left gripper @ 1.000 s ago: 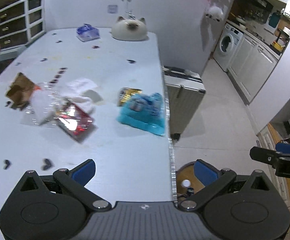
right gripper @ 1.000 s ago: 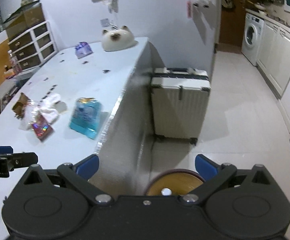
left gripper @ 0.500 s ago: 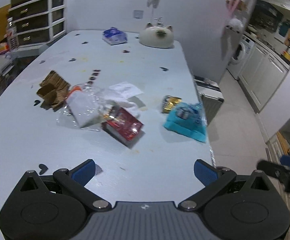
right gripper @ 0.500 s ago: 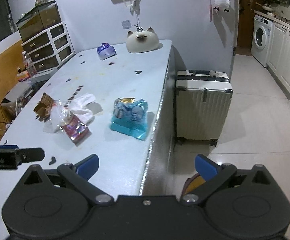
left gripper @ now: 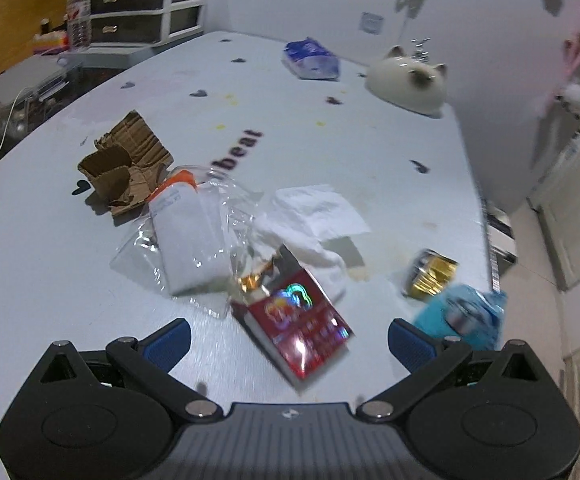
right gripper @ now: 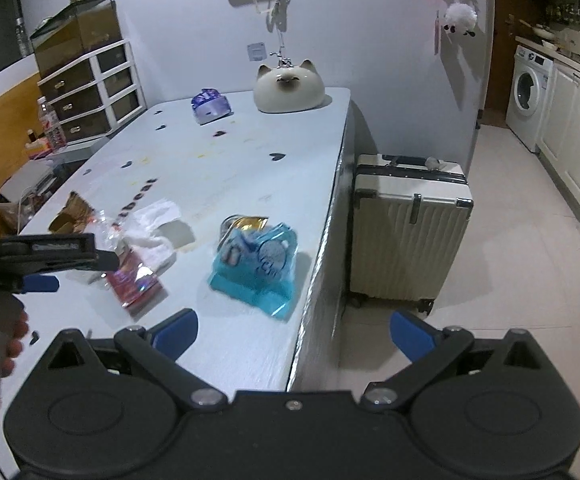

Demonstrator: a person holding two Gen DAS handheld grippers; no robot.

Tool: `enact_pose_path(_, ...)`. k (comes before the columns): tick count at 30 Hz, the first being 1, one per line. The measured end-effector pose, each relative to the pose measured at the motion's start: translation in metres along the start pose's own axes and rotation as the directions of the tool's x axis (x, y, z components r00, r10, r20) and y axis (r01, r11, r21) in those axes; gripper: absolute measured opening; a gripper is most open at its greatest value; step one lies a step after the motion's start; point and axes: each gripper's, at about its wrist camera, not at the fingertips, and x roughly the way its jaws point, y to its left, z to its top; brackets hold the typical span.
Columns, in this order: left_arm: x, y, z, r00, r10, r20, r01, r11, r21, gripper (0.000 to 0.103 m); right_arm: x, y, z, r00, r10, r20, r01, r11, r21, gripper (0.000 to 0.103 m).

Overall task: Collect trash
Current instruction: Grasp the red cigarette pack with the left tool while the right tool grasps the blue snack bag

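L gripper (left gripper: 289,332): jaws wide apart, nothing between the pads, hovering over the near part of the table (left gripper: 70,280). Red shiny packet (left gripper: 300,326) sits right in the gap from my view, lying flat on the top, not gripped. R gripper (right gripper: 292,330): also spread, empty, straddling the table's right edge, one finger over the tabletop, the other over floor (right gripper: 490,280).

Just past the red packet: clear plastic bag w/ white pack (left gripper: 192,236), crumpled tissue (left gripper: 314,220) touching it on the right, torn cardboard (left gripper: 124,168) at the far-left end of the pile. All bunched together, overlapping.

Blue wrapper (right gripper: 256,266) w/ gold foil piece (right gripper: 244,224) at its far side lies close to the right edge, apart from the pile; bare strip between them.

Beyond: wide open tabletop. Far end has tissue pack (right gripper: 211,107) and cat-shaped ceramic (right gripper: 289,87) near the far right corner.

Off the right edge: white suitcase (right gripper: 408,232) standing near the table side, open floor past it.
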Motion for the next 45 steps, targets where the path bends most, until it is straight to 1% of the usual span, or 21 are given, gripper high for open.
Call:
enact_pose_path(3, 0.022, -0.004, 0.005, 0.999, 0.042, 0.006, -0.042, 0.999, -0.004, 0.103, 0.01, -0.007, 0.01, 1.0, -0.018, 0.013, 0.018, 0.999, 0.038, 0.101)
enact_pose_path(4, 0.027, -0.005, 0.006, 0.999, 0.054, 0.007, -0.053, 0.999, -0.004, 0.103, 0.014, -0.009, 0.014, 0.999, -0.024, 0.021, 0.023, 0.998, 0.056, 0.096)
enact_pose_path(6, 0.036, -0.005, 0.006, 0.997, 0.081, 0.009, -0.081, 0.997, -0.007, 0.103, 0.023, -0.014, 0.021, 1.0, -0.013, 0.018, 0.011, 0.997, 0.081, 0.091)
enact_pose_path(8, 0.042, -0.003, 0.004, 0.994, 0.112, 0.004, -0.112, 0.994, -0.008, 0.103, 0.033, -0.016, 0.029, 1.0, -0.012, 0.016, 0.011, 0.996, 0.087, 0.091)
enact_pose_path(11, 0.045, 0.004, -0.001, 0.992, 0.128, -0.01, -0.129, 0.992, -0.006, 0.103, 0.049, -0.015, 0.043, 1.0, -0.015, 0.022, 0.013, 0.998, 0.064, 0.091)
enact_pose_path(17, 0.038, 0.023, -0.017, 0.989, 0.145, -0.025, -0.144, 0.989, 0.029, 0.103, 0.091, -0.008, 0.071, 1.0, -0.01, 0.0, 0.01, 1.0, 0.022, 0.091)
enact_pose_path(22, 0.025, 0.041, -0.024, 0.988, 0.154, -0.025, -0.153, 0.987, 0.037, 0.103, 0.129, -0.001, 0.088, 0.999, -0.03, -0.026, 0.029, 0.999, -0.035, 0.091)
enact_pose_path(26, 0.017, 0.05, -0.027, 0.985, 0.172, -0.027, -0.171, 0.985, 0.036, 0.103, 0.157, -0.004, 0.093, 0.997, -0.057, -0.061, 0.053, 0.997, -0.06, 0.091)
enact_pose_path(29, 0.011, 0.054, -0.028, 0.984, 0.175, -0.025, -0.174, 0.984, 0.026, 0.103, 0.173, -0.009, 0.09, 0.99, -0.085, -0.109, 0.076, 0.994, -0.082, 0.09)
enact_pose_path(30, 0.008, 0.054, -0.028, 0.987, 0.159, -0.022, -0.158, 0.987, 0.016, 0.103, 0.174, -0.011, 0.087, 0.989, -0.08, -0.125, 0.07, 0.994, -0.083, 0.089)
enact_pose_path(35, 0.01, 0.044, -0.022, 0.997, 0.076, -0.029, -0.077, 0.997, -0.008, 0.102, 0.158, -0.009, 0.065, 0.985, 0.002, -0.171, -0.02, 0.994, -0.103, 0.089)
enact_pose_path(38, 0.018, 0.031, -0.017, 0.998, 0.043, -0.044, -0.044, 0.999, -0.021, 0.096, 0.145, -0.007, 0.051, 0.979, 0.053, -0.196, -0.073, 0.993, -0.095, 0.089)
enact_pose_path(42, 0.033, 0.011, -0.011, 0.997, 0.053, -0.062, -0.054, 0.998, -0.019, 0.096, 0.124, -0.007, 0.038, 0.975, 0.108, -0.192, -0.123, 0.99, -0.068, 0.089)
enact_pose_path(44, 0.042, 0.003, -0.008, 0.994, 0.075, -0.079, -0.077, 0.997, -0.025, 0.096, 0.114, -0.008, 0.035, 0.976, 0.128, -0.178, -0.136, 0.99, -0.035, 0.089)
enact_pose_path(45, 0.046, -0.001, -0.006, 0.991, 0.097, -0.089, -0.1, 0.995, -0.025, 0.095, 0.109, -0.008, 0.034, 0.976, 0.137, -0.169, -0.143, 0.989, -0.024, 0.089)
